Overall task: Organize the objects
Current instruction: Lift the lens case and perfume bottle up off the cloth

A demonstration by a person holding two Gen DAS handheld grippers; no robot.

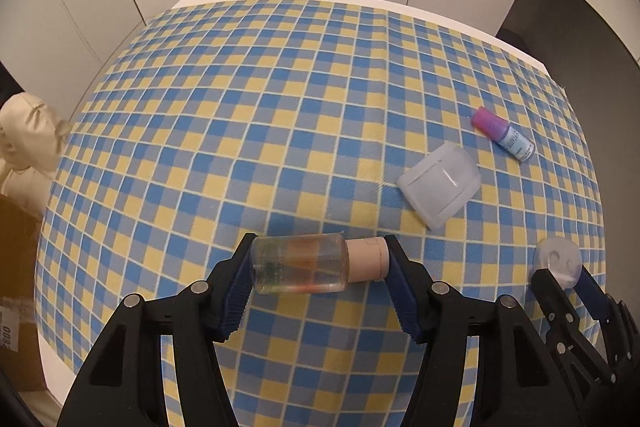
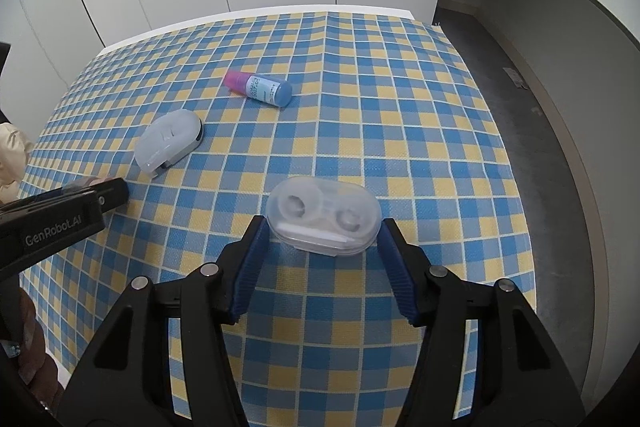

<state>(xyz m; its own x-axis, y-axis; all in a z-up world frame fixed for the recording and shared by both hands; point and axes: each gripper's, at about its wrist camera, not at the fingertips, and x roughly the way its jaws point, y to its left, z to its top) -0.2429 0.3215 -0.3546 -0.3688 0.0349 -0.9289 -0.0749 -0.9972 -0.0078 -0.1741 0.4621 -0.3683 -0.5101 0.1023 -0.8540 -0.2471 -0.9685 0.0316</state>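
Note:
My left gripper [image 1: 320, 259] is shut on a small clear bottle [image 1: 304, 269] with a tan cap, held sideways above the checked cloth. My right gripper [image 2: 322, 225] is shut on a clear contact lens case [image 2: 323, 214], held by its two ends; the case also shows in the left wrist view [image 1: 558, 259]. A frosted white box [image 1: 439, 183] lies on the cloth, also in the right wrist view [image 2: 168, 139]. A small blue bottle with a pink cap [image 1: 503, 134] lies on its side farther back, also in the right wrist view [image 2: 260, 89].
The blue and yellow checked cloth [image 2: 400, 131] covers a white table against white wall panels. A cream cushion [image 1: 28, 139] and a cardboard box [image 1: 16, 251] are off the table's left edge. Grey floor [image 2: 532, 131] lies to the right.

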